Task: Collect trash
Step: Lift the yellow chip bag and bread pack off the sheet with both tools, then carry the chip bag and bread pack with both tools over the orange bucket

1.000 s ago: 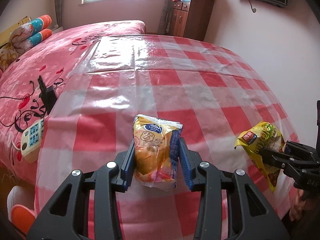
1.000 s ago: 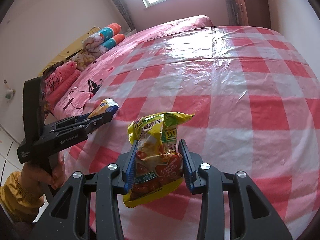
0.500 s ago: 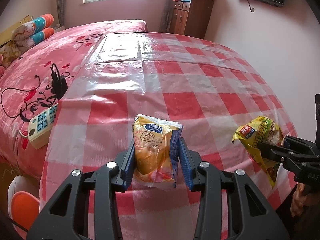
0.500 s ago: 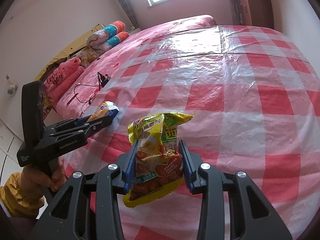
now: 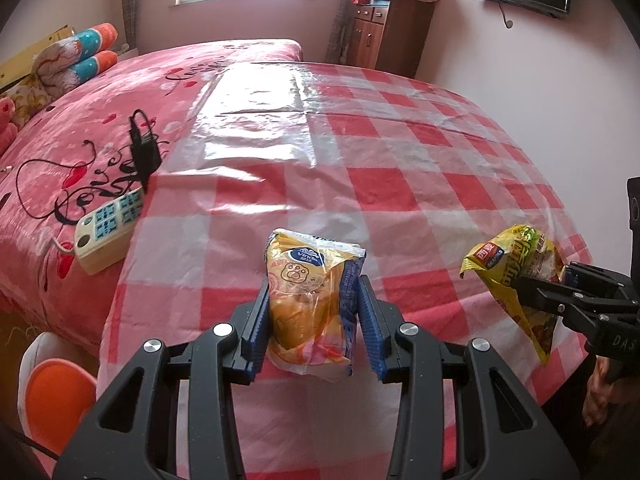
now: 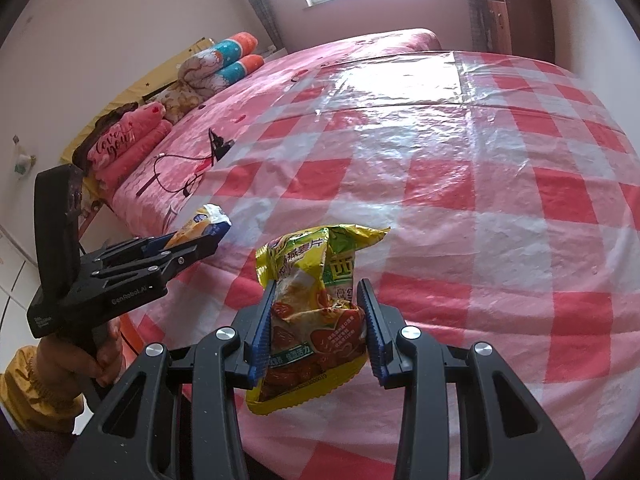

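My left gripper (image 5: 312, 288) is shut on an orange-yellow snack wrapper (image 5: 308, 304) with a paw print, held above the near edge of the red-checked plastic sheet (image 5: 360, 152) on the bed. My right gripper (image 6: 316, 292) is shut on a yellow-green crisp bag (image 6: 316, 312), also held off the sheet. The right gripper and its bag show at the right of the left wrist view (image 5: 516, 272). The left gripper and its wrapper show at the left of the right wrist view (image 6: 204, 232).
A white power strip (image 5: 108, 228) and a black charger (image 5: 144, 148) with cable lie on the pink bedspread, left of the sheet. Rolled quilts (image 5: 76, 56) lie at the bed's head. A wooden cabinet (image 5: 388, 36) stands at the far wall. An orange-and-white object (image 5: 52, 388) sits on the floor.
Both grippers have pulled back from the bed, each still holding its wrapper. More of the bed's left side, with the power strip and charger, has come into the left wrist view.
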`<state>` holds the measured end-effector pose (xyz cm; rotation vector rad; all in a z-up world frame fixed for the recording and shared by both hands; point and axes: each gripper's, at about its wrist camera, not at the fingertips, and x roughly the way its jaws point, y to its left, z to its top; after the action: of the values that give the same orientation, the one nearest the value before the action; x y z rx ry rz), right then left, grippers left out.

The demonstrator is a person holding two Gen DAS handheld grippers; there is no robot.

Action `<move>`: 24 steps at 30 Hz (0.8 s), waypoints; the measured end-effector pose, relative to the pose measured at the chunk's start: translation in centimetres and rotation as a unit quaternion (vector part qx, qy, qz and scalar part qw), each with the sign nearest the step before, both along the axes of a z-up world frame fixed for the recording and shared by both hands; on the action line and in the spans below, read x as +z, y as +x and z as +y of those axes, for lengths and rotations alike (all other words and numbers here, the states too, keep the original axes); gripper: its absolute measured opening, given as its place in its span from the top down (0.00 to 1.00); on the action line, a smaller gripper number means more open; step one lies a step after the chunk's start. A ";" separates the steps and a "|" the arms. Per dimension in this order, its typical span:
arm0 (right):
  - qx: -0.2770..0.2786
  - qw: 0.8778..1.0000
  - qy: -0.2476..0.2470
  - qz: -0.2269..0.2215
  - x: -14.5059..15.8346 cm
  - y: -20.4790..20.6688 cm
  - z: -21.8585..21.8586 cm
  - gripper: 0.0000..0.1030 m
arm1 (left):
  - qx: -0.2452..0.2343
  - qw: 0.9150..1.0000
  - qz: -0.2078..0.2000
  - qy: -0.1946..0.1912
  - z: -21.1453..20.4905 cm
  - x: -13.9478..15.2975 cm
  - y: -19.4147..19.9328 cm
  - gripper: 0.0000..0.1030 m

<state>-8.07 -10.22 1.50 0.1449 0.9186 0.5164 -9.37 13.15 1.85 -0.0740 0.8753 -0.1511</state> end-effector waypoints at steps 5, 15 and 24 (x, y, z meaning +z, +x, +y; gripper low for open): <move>0.013 1.000 -0.004 0.000 0.2 -0.5 1.3 0.60 | 0.008 1.000 0.001 -0.006 0.9 -0.1 -1.0 0.59; 0.031 0.999 -0.012 -0.003 0.8 -1.4 3.4 0.60 | 0.013 1.000 -0.006 -0.009 2.2 0.4 -3.1 0.59; 0.056 0.998 -0.016 -0.003 1.0 -1.7 5.4 0.60 | 0.033 0.999 -0.011 -0.008 4.0 0.9 -4.9 0.59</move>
<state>-9.80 -4.79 2.50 0.0640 0.9319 0.6051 -14.28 17.15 2.73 -0.1156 0.8486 -0.0976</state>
